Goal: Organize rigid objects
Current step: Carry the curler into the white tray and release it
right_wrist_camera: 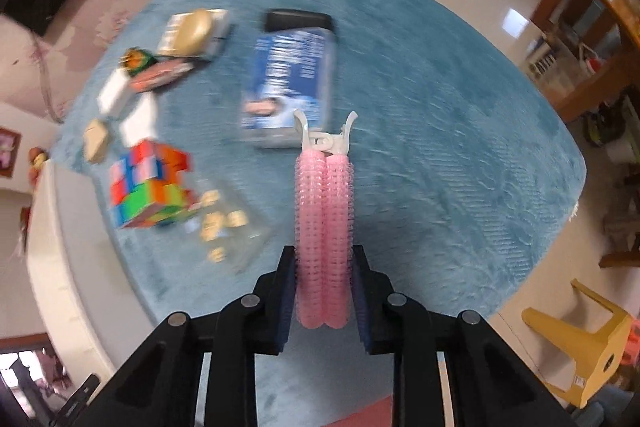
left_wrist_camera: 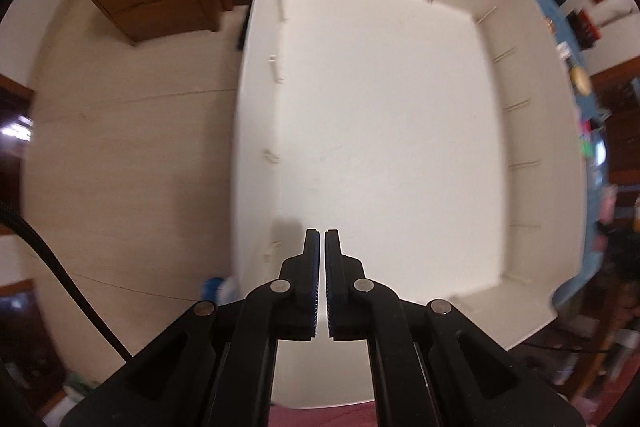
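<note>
Right gripper (right_wrist_camera: 323, 259) clamped on pink mesh hair-roller clip (right_wrist_camera: 324, 223), white spring end outward; left gripper (left_wrist_camera: 322, 239) fingers together, empty, above white bin (left_wrist_camera: 256, 75).

We count one white bin (left_wrist_camera: 256, 107), one pink hair-roller clip (right_wrist_camera: 324, 227), one blue box (right_wrist_camera: 292, 75), one colourful cube puzzle (right_wrist_camera: 150, 187), one yellow stool (right_wrist_camera: 576, 339), plus two tongs.

The bin (left_wrist_camera: 384, 131) was plain white, on a teal ribbed cover (right_wrist_camera: 460, 167). The hair roller clip (right_wrist_camera: 325, 227) was pink mesh with a white clasp. The box (right_wrist_camera: 290, 83) near the cover's middle was blue with white print. The puzzle cube (right_wrist_camera: 150, 187) showed red, green, blue and orange squares. Both grippers were black.
</note>
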`<action>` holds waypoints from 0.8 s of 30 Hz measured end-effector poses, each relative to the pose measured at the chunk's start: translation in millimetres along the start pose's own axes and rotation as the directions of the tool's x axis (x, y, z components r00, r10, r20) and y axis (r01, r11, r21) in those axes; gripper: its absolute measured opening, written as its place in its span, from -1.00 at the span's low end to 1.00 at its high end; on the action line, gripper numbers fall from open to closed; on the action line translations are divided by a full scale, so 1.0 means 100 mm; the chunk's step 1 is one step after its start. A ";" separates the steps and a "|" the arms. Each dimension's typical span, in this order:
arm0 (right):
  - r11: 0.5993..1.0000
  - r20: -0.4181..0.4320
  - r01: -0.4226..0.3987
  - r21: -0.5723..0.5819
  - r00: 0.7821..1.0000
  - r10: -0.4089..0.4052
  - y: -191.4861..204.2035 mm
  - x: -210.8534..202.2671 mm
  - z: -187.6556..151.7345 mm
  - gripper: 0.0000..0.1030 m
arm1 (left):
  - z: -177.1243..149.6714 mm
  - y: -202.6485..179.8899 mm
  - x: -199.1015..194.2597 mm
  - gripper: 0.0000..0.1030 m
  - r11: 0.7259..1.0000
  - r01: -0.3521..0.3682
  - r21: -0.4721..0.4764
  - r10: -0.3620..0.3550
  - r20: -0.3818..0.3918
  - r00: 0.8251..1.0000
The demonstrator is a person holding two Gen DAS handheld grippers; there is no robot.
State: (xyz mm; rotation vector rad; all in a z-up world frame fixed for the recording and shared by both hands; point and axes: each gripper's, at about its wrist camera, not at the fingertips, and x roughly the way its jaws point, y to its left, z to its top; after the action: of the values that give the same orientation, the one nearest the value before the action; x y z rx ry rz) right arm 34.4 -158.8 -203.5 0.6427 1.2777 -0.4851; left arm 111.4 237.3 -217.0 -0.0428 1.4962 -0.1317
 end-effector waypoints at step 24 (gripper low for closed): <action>0.773 -0.159 -0.344 -0.533 0.938 0.308 1.89 -0.52 -0.68 -0.49 | -0.11 -0.06 -0.11 -0.97 0.999 0.048 -0.020 -0.047 0.056 0.997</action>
State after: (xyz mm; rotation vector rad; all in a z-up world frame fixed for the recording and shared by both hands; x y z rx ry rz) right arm 97.9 25.0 -131.6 0.3686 1.2526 0.2064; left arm 99.3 233.0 -206.2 -0.0988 1.4420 -0.1518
